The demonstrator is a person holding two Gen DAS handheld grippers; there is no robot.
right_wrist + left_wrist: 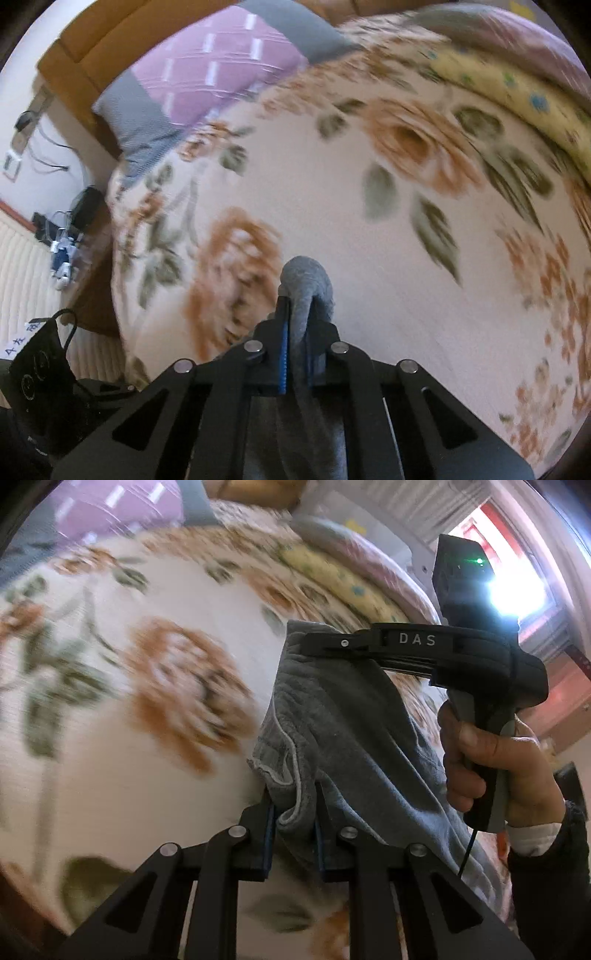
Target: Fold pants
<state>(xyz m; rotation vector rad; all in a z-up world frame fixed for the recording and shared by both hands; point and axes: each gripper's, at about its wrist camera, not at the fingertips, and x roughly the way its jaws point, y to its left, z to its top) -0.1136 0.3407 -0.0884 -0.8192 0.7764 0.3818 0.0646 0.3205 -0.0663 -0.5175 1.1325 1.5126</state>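
The grey pants (332, 716) hang in the air above the floral bed cover (147, 686). My left gripper (293, 805) is shut on a hemmed edge of the pants at the bottom of the left wrist view. My right gripper (314, 644), held by a hand (491, 768), is shut on the upper corner of the same cloth. In the right wrist view my right gripper (299, 314) pinches a fold of the grey pants (306, 284) between its blue pads (282, 354). The rest of the pants hangs below, hidden there.
A purple and grey pillow (221, 77) lies at the head of the bed by the wooden headboard (85, 48). A yellow and pink quilt (517, 88) is bunched along the far side. Cables and small devices (66, 251) lie on the floor at the left.
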